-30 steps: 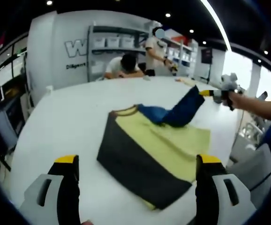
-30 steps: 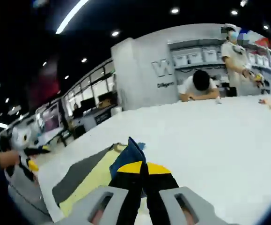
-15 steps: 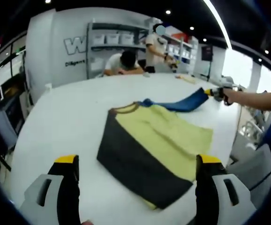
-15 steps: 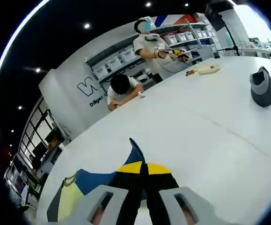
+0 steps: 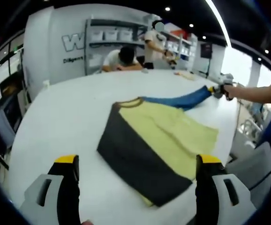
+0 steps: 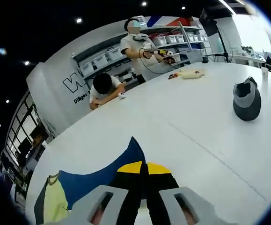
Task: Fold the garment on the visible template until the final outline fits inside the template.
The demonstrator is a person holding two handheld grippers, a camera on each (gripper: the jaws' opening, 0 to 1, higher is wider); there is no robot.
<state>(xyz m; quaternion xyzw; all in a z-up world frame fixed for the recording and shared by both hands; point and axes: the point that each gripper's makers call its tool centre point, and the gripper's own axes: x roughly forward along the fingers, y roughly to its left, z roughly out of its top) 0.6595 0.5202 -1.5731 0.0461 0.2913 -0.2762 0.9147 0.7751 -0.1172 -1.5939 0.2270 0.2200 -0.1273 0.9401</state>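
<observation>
A: Right gripper point(image 6: 143, 180) is pinched tight on the blue sleeve point(image 6: 102, 171); left gripper point(image 5: 135, 180) hangs wide apart, holding nothing.

B: That sleeve was bunched over the garment point(image 5: 156, 143) a second ago; now it's pulled out straight. Spreading, so folding hasn't really begun.

A: It's lying flat mid-table point(image 5: 65, 117), white top. No template I can make out. Shelves point(image 5: 109, 35) and people behind.

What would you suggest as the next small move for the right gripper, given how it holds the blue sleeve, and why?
Probably lower the right gripper to lay the blue sleeve flat on the white table. Its jaws are shut on the sleeve's end, which is pulled out straight from the yellow and dark garment, while the left gripper is open.
</observation>
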